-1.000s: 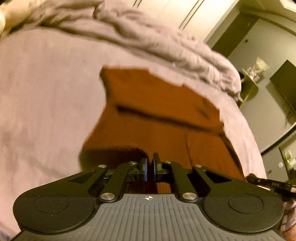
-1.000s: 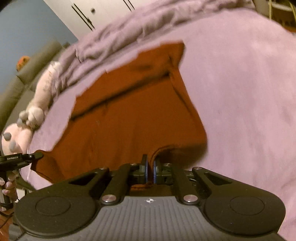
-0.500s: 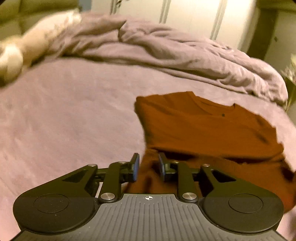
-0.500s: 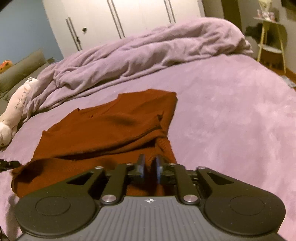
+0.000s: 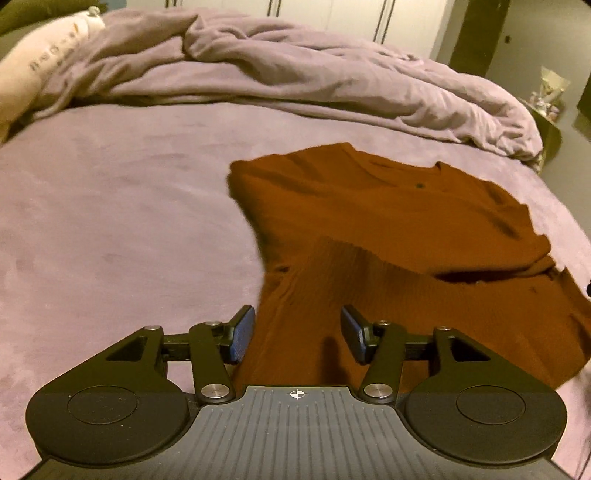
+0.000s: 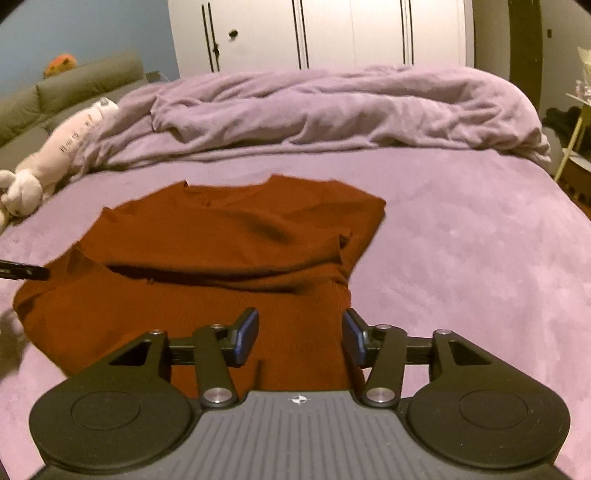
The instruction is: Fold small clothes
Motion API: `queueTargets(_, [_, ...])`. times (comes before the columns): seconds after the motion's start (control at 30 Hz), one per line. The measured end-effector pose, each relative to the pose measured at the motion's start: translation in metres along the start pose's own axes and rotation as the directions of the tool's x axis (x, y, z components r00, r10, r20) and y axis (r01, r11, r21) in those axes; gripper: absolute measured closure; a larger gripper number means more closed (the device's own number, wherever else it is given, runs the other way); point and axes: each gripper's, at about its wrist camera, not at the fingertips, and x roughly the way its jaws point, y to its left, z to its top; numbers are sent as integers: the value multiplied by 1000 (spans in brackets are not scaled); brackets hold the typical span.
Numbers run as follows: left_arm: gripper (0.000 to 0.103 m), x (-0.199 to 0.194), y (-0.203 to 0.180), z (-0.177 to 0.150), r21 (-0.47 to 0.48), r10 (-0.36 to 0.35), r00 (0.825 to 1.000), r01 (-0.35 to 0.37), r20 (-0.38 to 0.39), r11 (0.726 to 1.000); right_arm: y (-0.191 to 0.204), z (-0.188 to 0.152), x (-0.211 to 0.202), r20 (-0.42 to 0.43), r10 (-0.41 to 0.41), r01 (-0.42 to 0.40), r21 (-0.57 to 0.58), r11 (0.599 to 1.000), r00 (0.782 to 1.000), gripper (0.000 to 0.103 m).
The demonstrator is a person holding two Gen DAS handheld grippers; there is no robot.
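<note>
A rust-orange knit top (image 5: 388,229) lies on the purple bed, its lower part folded up over the upper part. It also shows in the right wrist view (image 6: 229,251). My left gripper (image 5: 297,334) is open, its jaws apart over the garment's near left edge. My right gripper (image 6: 299,341) is open over the near right edge. Neither holds cloth. The tip of the left gripper (image 6: 26,271) shows at the left edge of the right wrist view.
A rumpled purple duvet (image 6: 332,110) lies across the far side of the bed. A pale plush toy (image 6: 44,158) lies at the far left beside a grey-green sofa (image 6: 66,88). White wardrobe doors (image 6: 314,33) stand behind. A side table (image 5: 546,110) stands at the right.
Both grippers were shut on the garment's hem, carried it forward over the top, then opened and let it go. The fold now rests on the bed.
</note>
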Motion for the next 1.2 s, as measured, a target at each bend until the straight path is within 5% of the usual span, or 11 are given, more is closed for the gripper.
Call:
queueTargets(0.17, [53, 14, -7, 7, 10, -80, 997, 80, -12, 997, 1, 1, 11, -22, -31, 30, -51, 998, 999, 42])
queueTargets(0.3, [86, 30, -14, 7, 31, -47, 997, 49, -57, 998, 1, -1, 32, -55, -45, 41, -75, 996, 997, 43])
queueTargets(0.33, [87, 32, -16, 7, 36, -52, 996, 55, -66, 998, 0, -1, 35, -60, -42, 38, -69, 997, 997, 44])
queueTargets(0.4, [91, 32, -20, 5, 71, -50, 996, 55, -68, 996, -1, 0, 42, -73, -42, 37, -64, 997, 996, 53])
queueTargets(0.43, [92, 33, -21, 4, 93, -44, 997, 50, -69, 994, -1, 0, 45, -79, -47, 41, -69, 997, 996, 69])
queueTargets(0.5, [93, 31, -22, 4, 117, -32, 997, 40, -68, 992, 0, -2, 48, -82, -50, 44, -83, 996, 995, 95])
queueTargets(0.77, [83, 41, -20, 9, 79, -40, 996, 46, -80, 996, 2, -5, 50, -85, -73, 64, -99, 993, 994, 94])
queueTargets(0.9, [95, 40, -24, 10, 79, -21, 997, 27, -73, 996, 9, -3, 53, -89, -100, 86, -143, 986, 991, 95])
queueTargets(1.0, [96, 26, -34, 13, 107, 11, 999, -6, -46, 994, 14, -1, 42, -45, -127, 117, -173, 978, 991, 97])
queueTargets(1.2, [96, -22, -38, 43, 86, -34, 997, 28, 65, 996, 14, 26, 5, 79, -74, 82, -107, 991, 994, 97])
